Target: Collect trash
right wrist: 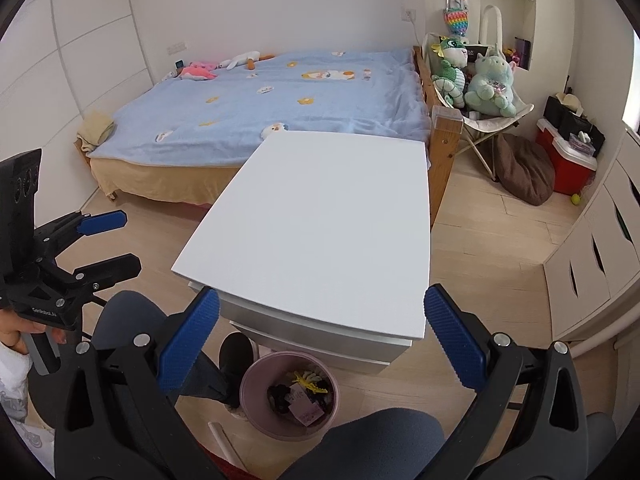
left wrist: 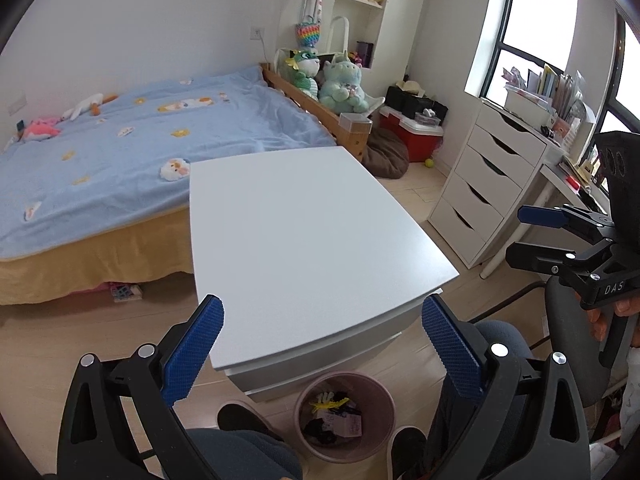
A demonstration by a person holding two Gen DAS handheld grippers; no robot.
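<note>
Both pairs of jaws stand wide apart and hold nothing. Left gripper (left wrist: 322, 344) hovers above the near edge of the table (left wrist: 312, 240); its blue pads (left wrist: 192, 344) frame the white top, which shows no litter on it in either view.

Going from the left: the bed (left wrist: 120, 136) with its blue cover runs along the wall, soft toys lying near its far end. Next comes the table, pushed against the bed's side. Below its near edge, on the floor between the person's feet, stands the bin (left wrist: 344, 416), a pinkish round tub. Trash (left wrist: 332, 412) already lies in it: something yellow, a dark crumpled piece and a pale printed wrapper or card. Further right the right gripper (right wrist: 322, 340) hangs at much the same height over the table's near corner, with the drawers (left wrist: 480, 184) beyond.

By the look of it, the trash is light, thin and crushable, so it would slip or flutter rather than resist; a pinch across a fold or a bunched part would hold best. I judge the bin light and stiff, best taken by its rim (right wrist: 256, 364). No loose trash outside it can be seen.
</note>
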